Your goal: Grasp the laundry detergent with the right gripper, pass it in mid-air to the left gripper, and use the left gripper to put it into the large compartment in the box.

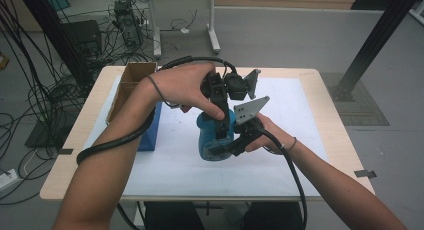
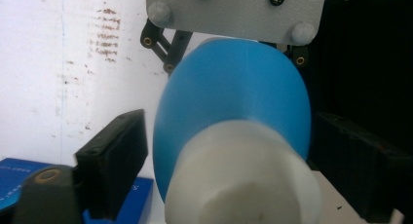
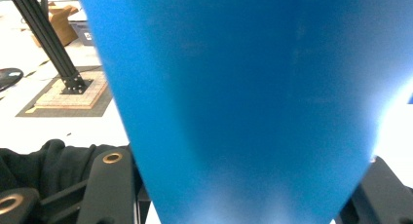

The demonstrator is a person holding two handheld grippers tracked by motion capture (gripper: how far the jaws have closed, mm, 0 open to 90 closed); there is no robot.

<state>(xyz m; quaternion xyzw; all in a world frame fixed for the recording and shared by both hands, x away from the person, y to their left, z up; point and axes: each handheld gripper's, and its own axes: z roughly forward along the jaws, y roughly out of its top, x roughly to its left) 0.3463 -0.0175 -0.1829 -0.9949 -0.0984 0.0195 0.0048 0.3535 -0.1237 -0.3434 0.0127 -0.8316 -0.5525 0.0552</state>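
High view: blue bottle (image 1: 212, 140) at centre of white mat (image 1: 305, 120), mostly hidden behind hands and both tools. Left gripper (image 1: 220, 121) down over bottle top; right gripper (image 1: 235, 142) clamped on lower body. Cardboard box (image 1: 131, 80) and blue box (image 1: 151, 132) at left, partly covered by forearm.

Left gripper view: white cap (image 2: 243, 180) blurred, cut off below; smooth blue shoulder behind. Jaws flank cap, left pad apart, right contact unclear.

Right gripper view: smooth blue tapered wall (image 3: 243, 102) squeezed between jaws, edges cropped.

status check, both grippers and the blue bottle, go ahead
Right gripper clamped on blue bottle, low on its body. Left gripper jaws straddling the white cap, not yet pinching. Blue box close left, cardboard box behind.
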